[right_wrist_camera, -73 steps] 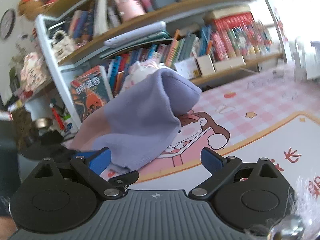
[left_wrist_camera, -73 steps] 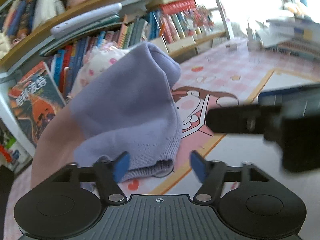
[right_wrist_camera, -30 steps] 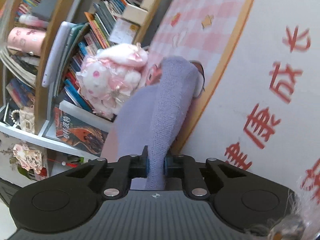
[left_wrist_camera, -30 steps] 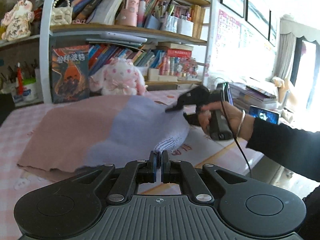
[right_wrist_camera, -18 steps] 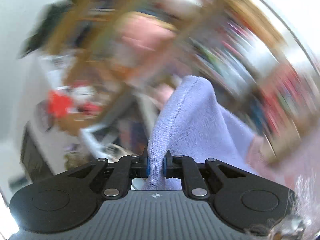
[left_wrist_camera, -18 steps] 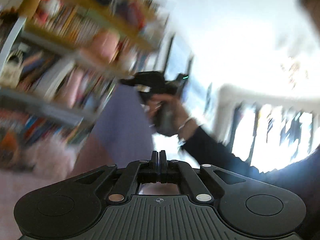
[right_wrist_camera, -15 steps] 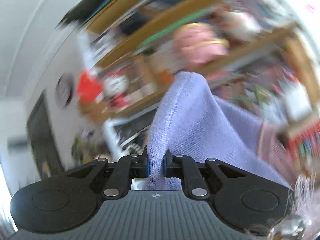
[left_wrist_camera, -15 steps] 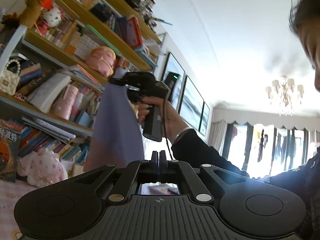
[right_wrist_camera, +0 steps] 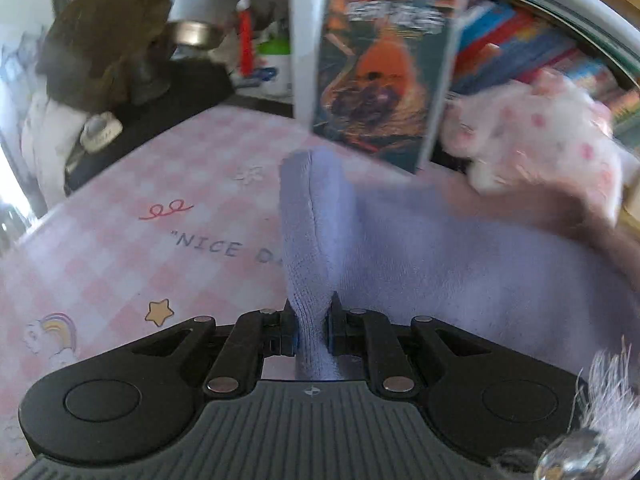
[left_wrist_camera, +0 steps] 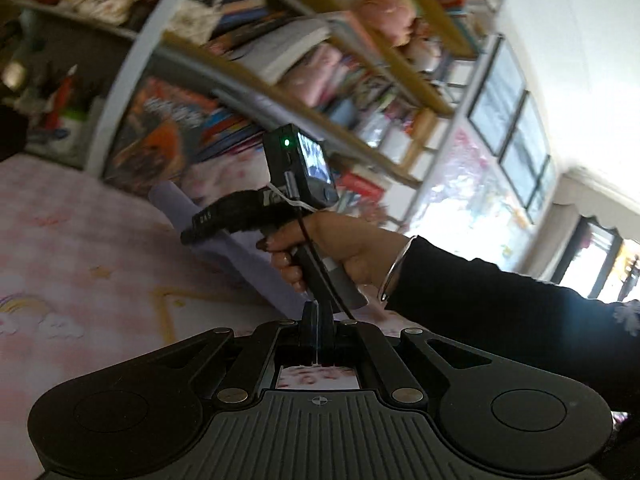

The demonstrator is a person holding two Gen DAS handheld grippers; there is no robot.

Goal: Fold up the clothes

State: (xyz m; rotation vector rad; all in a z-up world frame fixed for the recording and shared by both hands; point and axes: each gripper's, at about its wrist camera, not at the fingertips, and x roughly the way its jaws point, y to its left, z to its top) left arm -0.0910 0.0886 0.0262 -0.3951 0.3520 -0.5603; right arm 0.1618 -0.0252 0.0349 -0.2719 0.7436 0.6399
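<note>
Right gripper (right_wrist_camera: 311, 330) clamped on a ridge of the lavender garment (right_wrist_camera: 420, 240), which spreads ahead and to its right over the pink checked tablecloth (right_wrist_camera: 132, 208). Left gripper (left_wrist_camera: 317, 326) pressed closed, garment (left_wrist_camera: 240, 252) just ahead.

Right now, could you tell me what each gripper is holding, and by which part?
The right gripper pinches the lavender garment by a bunched ribbed edge. The left gripper is closed on a thin sliver, apparently the same garment's edge.

A lavender knit garment (right_wrist_camera: 420, 248) with a pink part at its far right lies spread over the pink checked bench (right_wrist_camera: 120, 216), one ribbed edge bunched upright at the near side.
</note>
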